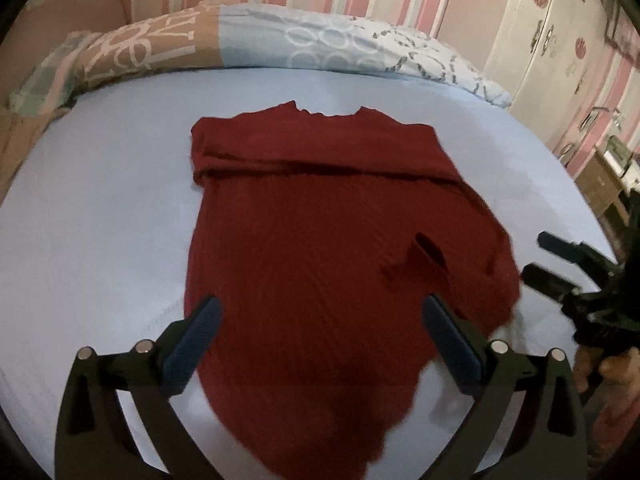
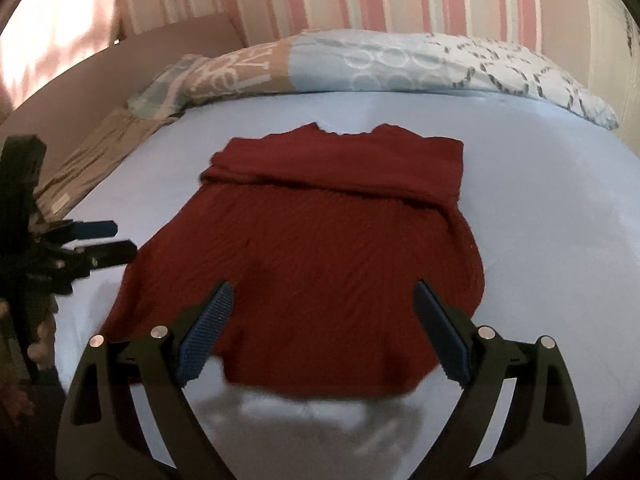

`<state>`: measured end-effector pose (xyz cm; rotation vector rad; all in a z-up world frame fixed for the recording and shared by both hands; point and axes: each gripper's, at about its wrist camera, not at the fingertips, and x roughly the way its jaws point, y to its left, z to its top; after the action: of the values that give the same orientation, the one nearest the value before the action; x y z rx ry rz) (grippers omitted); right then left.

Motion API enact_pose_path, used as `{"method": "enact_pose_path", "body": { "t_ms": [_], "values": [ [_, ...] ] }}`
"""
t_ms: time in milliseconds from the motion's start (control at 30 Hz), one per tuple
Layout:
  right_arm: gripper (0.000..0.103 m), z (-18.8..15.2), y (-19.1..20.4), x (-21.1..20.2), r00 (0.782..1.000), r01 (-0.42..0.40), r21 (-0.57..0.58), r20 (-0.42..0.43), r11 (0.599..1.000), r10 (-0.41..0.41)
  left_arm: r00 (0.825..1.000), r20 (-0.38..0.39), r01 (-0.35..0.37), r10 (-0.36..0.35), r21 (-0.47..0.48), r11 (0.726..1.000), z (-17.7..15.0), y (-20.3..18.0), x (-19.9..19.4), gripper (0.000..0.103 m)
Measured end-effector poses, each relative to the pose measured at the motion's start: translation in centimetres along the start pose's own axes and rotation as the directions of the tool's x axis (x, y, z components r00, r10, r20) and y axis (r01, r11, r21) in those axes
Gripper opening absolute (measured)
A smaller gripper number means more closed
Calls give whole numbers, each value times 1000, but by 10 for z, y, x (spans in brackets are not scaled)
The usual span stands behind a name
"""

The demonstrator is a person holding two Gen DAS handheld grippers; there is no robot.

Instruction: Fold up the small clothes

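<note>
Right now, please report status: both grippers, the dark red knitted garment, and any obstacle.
Left gripper open, empty. Right gripper open, empty. Dark red knitted garment flat on pale blue sheet, sleeves folded across chest. Nothing on it; patterned pillow beyond the collar.

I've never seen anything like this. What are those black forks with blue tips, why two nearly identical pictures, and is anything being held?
No robot here: a person holds a two-finger tool in each hand, each with a camera looking along its fingers. One picture comes from the left gripper, the other from the right gripper; each also glimpses the other at its edge. Both are open and hold nothing. A dark red garment lies flat on a pale blue bedsheet, its top part already folded across, with a patterned pillow behind it.
</note>
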<state>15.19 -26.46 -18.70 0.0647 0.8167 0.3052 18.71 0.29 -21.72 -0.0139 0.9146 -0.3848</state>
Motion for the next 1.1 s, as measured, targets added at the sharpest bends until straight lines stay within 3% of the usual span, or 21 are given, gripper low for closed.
{"method": "enact_pose_path", "body": {
  "t_ms": [267,500,833,900,1000,1100],
  "values": [
    [90,-30,12,-11,999,-32,25,-41,999,33,999,-1,46,-46,-78,996,-56,6,-29,101],
    [90,-40,11,-3,996,-13,109,-90,994,23,992,-70,92,-105,-169,981,-91,3,-15,101],
    [89,-47,0,19,985,-43,283,-147,958,87,985,-90,123,-150,-255,959,-83,6,15,101],
    [80,-43,1,26,983,-28,298,-165,954,81,985,-99,114,-144,-257,960,-81,5,18,100],
    [76,-38,0,30,981,-42,337,-162,941,102,987,-109,90,-116,-218,972,-79,-2,19,98],
    [76,-31,-4,29,984,-59,376,-132,925,117,990,-122,45,-66,-171,984,-79,-6,20,80]
  ]
}}
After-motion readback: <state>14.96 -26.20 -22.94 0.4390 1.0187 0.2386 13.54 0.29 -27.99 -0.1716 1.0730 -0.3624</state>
